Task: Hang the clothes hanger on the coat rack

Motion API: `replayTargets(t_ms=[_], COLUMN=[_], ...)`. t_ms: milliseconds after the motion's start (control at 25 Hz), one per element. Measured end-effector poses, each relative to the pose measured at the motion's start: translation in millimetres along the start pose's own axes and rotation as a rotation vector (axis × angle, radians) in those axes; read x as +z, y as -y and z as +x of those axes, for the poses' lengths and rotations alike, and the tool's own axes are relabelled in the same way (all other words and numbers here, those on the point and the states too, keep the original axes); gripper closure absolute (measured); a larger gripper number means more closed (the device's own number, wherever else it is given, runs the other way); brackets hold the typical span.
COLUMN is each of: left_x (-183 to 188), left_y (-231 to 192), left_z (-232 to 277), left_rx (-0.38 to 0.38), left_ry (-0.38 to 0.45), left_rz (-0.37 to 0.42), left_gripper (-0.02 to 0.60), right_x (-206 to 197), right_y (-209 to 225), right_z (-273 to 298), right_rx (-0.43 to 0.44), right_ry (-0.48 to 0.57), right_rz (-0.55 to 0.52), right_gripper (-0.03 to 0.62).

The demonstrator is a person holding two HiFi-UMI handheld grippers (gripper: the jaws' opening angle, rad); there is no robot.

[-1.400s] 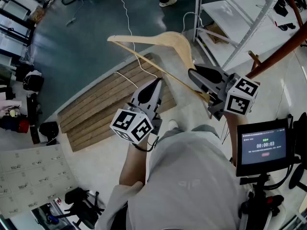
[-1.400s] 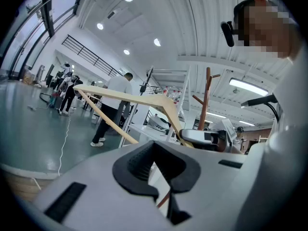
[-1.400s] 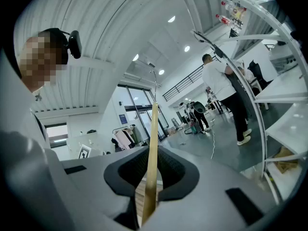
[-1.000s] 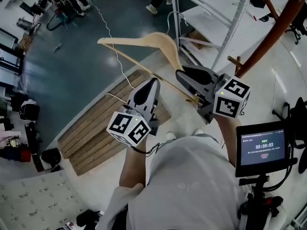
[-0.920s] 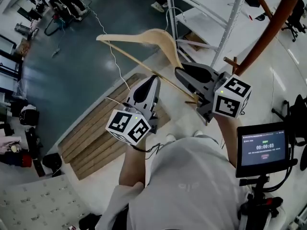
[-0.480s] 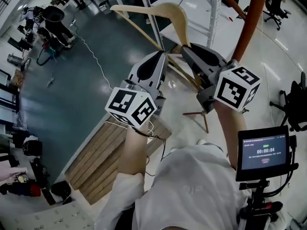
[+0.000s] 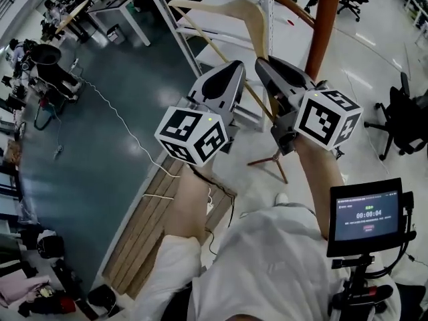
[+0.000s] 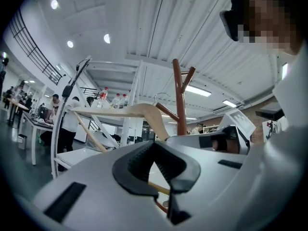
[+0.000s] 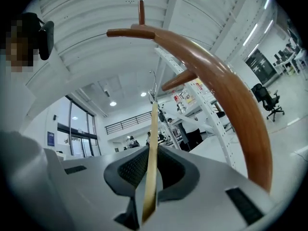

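Observation:
A pale wooden clothes hanger (image 7: 231,11) is held up high, its lower bar slanting down into my right gripper (image 7: 262,64), which is shut on that bar. In the right gripper view the hanger (image 9: 152,143) stands edge-on between the jaws of the right gripper (image 9: 151,171), metal hook (image 9: 153,86) on top. The brown wooden coat rack (image 7: 321,25) rises just right of the hanger; its pole (image 9: 226,85) and pegs arc close by. My left gripper (image 7: 235,67) is beside the right one, shut and empty. In the left gripper view, hanger (image 8: 137,112) and rack (image 8: 179,97) lie beyond the left gripper (image 8: 155,163).
White metal shelving (image 7: 175,31) stands behind the hanger. A wooden pallet (image 7: 164,229) and a white cable (image 7: 117,116) lie on the floor at left. An office chair (image 7: 408,119) is at right, a small screen (image 7: 364,214) at lower right. The rack's feet (image 7: 273,160) splay below my grippers.
Both grippers have risen with the hanger and come nearer the coat rack. The view has swung up from the pallet floor toward the shelving and the rack's pole.

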State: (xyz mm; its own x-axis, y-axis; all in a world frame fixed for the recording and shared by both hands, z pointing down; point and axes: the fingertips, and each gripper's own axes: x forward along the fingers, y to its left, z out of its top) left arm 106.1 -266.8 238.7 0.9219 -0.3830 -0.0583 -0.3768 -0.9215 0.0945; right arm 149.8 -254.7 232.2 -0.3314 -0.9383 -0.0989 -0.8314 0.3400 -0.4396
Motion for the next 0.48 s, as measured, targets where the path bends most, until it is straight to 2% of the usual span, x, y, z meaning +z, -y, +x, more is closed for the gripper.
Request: replayTargets(t_ms=[240, 480], left_x=[-19.2, -27.9], left_y=[6.2, 8.0], left_z=[15.7, 20.2], left_rx=[-0.04, -0.056], left_ry=[-0.019, -0.029], left_rz=[-0.038, -0.058], left_gripper=[0.577, 0.577], right_x=[-12.4, -20.3], right_y=[22.4, 26.0], right_z=[-0.6, -3.0], right_rx=[-0.051, -0.065], right_ry=[-0.026, -0.041], right_rz=[0.047, 0.054], right_gripper=[0.531, 0.531])
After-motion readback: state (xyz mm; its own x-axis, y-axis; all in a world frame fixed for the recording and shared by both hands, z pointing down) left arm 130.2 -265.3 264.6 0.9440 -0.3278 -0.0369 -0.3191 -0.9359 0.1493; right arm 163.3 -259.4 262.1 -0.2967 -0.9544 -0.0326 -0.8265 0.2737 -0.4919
